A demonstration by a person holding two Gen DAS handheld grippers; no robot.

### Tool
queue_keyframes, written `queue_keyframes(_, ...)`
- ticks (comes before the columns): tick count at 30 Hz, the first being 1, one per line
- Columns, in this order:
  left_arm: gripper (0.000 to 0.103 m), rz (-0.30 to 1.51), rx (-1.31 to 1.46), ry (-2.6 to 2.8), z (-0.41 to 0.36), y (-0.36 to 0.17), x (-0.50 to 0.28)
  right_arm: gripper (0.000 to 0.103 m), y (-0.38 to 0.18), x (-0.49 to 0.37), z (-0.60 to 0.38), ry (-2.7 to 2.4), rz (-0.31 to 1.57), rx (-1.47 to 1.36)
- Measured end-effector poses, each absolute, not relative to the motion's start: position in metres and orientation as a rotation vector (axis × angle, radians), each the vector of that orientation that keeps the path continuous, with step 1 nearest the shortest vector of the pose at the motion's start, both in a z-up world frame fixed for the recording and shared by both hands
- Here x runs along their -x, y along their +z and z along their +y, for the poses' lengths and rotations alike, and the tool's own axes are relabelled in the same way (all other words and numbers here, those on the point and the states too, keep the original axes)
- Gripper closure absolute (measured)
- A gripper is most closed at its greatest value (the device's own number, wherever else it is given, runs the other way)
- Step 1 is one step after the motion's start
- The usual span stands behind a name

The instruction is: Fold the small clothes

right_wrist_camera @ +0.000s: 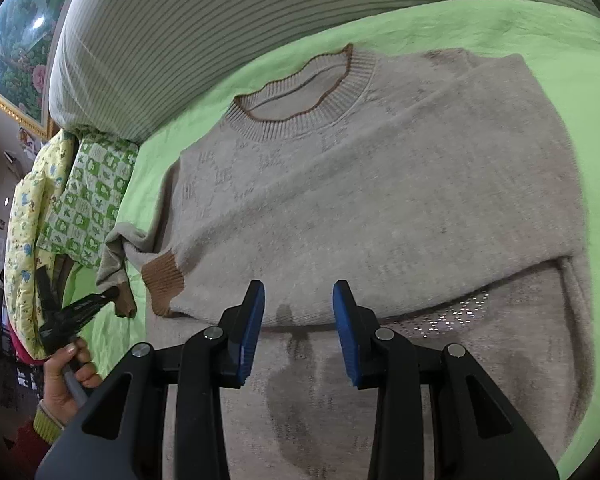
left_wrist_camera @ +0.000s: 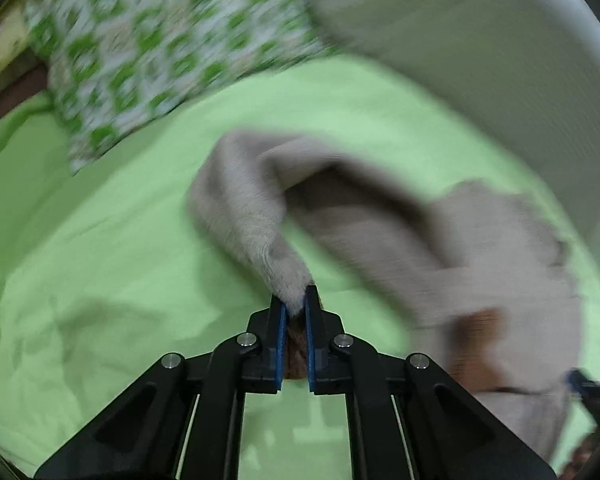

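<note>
left gripper (left_wrist_camera: 296,304) clamping sleeve (left_wrist_camera: 252,216) | right gripper (right_wrist_camera: 299,332) hanging open over sweater (right_wrist_camera: 380,200) | sheet (left_wrist_camera: 120,240) lying underneath

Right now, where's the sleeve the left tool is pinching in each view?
Left wrist: the sleeve runs from frame centre down into the left tool, which is shut on its brown-cuffed end.
Right wrist: the same sleeve hangs at left-centre off the sweater; the left tool grips it near the brown cuff. The right tool is open above the sweater.
Shared landmark: green-patterned quilt.
</note>
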State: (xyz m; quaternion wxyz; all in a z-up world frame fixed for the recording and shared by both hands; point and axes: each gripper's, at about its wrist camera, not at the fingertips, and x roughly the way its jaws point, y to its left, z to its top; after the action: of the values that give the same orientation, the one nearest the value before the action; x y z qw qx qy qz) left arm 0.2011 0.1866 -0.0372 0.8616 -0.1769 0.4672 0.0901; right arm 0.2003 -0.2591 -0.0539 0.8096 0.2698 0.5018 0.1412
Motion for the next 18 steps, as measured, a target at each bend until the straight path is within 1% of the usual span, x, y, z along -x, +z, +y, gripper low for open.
queue_keyframes(4,0.099,0.837,0.383,-0.056,0.124,0.038,-0.202,0.066,-0.048,-0.196,-0.273,0.273,1.048,-0.595)
queue_keyframes(5,0.1,0.801,0.377,-0.137,0.094,0.059,-0.207,0.066,-0.046,-0.196,-0.277,0.265,1.043,-0.599)
queue_keyframes(8,0.099,0.762,0.379,-0.319,0.031,0.09,-0.231,0.066,-0.04,-0.193,-0.29,0.234,1.018,-0.618)
queue_keyframes(9,0.096,0.759,0.376,-0.373,0.004,0.096,-0.238,0.066,-0.038,-0.191,-0.294,0.222,1.009,-0.624)
queue_keyframes(10,0.094,0.769,0.365,-0.413,-0.022,0.097,-0.245,0.066,-0.037,-0.19,-0.298,0.212,1.003,-0.63)
queue_keyframes(11,0.084,0.802,0.343,-0.453,-0.048,0.092,-0.253,0.066,-0.037,-0.19,-0.301,0.206,1.001,-0.635)
queue_keyframes(12,0.079,0.831,0.325,-0.478,-0.066,0.086,-0.258,0.066,-0.036,-0.188,-0.306,0.196,0.998,-0.644)
queue_keyframes(15,0.075,0.899,0.252,-0.523,-0.1,0.059,-0.26,0.066,-0.037,-0.183,-0.317,0.171,0.991,-0.647)
queue_keyframes(18,0.073,0.954,0.208,-0.496,-0.093,0.031,-0.245,0.066,-0.045,-0.18,-0.328,0.155,1.007,-0.659)
